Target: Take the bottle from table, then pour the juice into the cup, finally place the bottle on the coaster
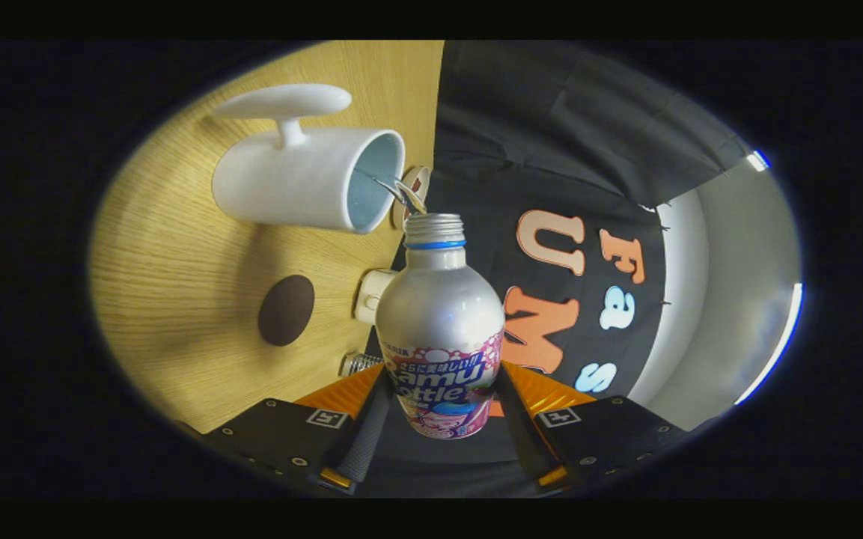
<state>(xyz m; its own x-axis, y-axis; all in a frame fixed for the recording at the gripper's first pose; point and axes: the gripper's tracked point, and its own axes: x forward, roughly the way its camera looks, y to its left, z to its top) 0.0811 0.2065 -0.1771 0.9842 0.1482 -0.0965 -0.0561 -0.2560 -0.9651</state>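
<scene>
Wood-grain table with the black booth cloth behind it, and the whole scene looks rolled sideways because the gripper is tipped over for the pour. It's clamped on the bottle, one finger on each side of the labelled lower body, so the grip looks solid.

The bottle's cap is off and its threaded neck points at the open mouth of the white cup, which sits just beyond it on the table. A thin stream of juice is running from the neck over the cup's rim, so I'd say we're mid-pour. I can't tell how much has landed in the cup; the inside just looks pale and shadowed. Can't see into the bottle either.

The round dark coaster lies on the table to the near side of the cup, bare, waiting for the bottle. Near the table's edge there's a small white thing and a ribbed metal piece, maybe the cap, not sure.

Holding low on the body makes sense: it keeps the neck free to reach the rim.
</scene>
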